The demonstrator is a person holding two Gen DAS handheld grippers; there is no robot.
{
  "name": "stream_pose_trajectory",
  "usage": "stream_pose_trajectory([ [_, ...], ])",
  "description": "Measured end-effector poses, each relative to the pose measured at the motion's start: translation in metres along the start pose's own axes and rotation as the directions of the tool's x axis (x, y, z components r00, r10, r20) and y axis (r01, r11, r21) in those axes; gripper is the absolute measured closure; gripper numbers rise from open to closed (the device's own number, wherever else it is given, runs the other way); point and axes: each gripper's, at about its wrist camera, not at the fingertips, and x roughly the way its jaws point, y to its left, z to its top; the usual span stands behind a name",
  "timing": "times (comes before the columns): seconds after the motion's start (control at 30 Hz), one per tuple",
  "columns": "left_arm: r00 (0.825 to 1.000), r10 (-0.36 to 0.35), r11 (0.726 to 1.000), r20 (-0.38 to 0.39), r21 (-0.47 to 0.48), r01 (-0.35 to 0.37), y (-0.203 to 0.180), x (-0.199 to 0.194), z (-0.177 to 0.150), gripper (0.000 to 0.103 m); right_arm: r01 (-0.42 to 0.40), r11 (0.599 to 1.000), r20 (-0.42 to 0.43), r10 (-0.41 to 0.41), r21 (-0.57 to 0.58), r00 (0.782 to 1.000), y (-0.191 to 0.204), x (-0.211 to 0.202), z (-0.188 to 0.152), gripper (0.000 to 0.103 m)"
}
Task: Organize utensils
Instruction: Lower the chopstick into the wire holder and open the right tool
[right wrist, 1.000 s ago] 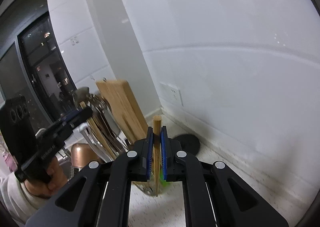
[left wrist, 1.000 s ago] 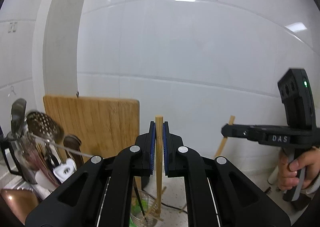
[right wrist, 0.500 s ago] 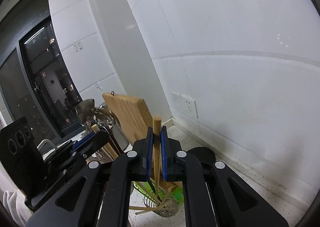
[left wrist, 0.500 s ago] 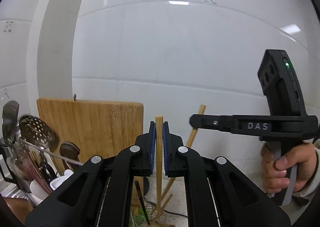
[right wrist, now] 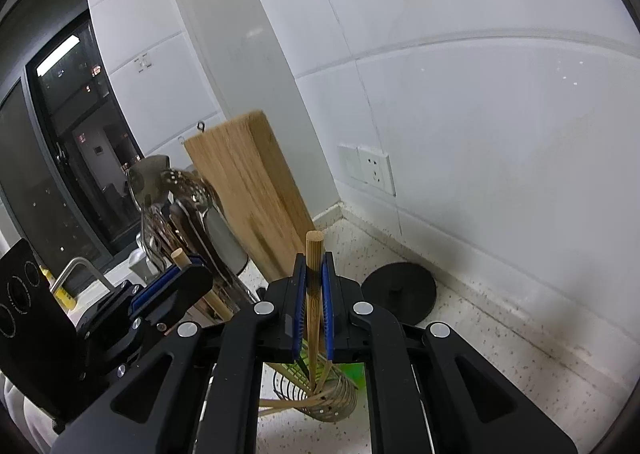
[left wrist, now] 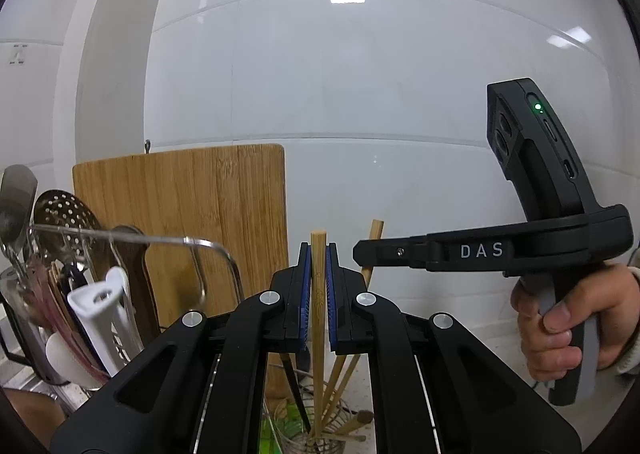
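Observation:
My left gripper point(left wrist: 318, 254) is shut on an upright bamboo chopstick point(left wrist: 318, 294) whose lower end reaches into a wire utensil holder point(left wrist: 320, 442) below. My right gripper point(right wrist: 314, 266) is shut on a second bamboo chopstick point(right wrist: 313, 294) that also reaches down into the wire holder point(right wrist: 332, 398), where other chopsticks lie. In the left wrist view the right gripper point(left wrist: 360, 252) comes in from the right, close beside my left fingertips, with its chopstick point(left wrist: 374, 238) slanting behind it. In the right wrist view the left gripper point(right wrist: 188, 274) sits at the lower left.
A wooden cutting board point(left wrist: 192, 222) leans on the tiled wall. A rack of ladles, a skimmer and spatulas point(left wrist: 60, 254) stands to the left. A black round lid point(right wrist: 400, 292) lies on the speckled counter near a wall socket point(right wrist: 366, 170).
Both grippers have come down toward the wire holder, and the right gripper has moved in close beside the left. Both still hold their chopsticks.

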Motion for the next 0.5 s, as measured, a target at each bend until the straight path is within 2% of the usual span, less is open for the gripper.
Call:
stream_pose_trajectory([
  [0.5, 0.999, 0.037, 0.999, -0.030, -0.023, -0.038, -0.004, -0.004, -0.031, 0.097, -0.019, 0.999, -0.091, 0.016, -0.031, 0.996, 0.004, 0.026, -0.031, 0.099],
])
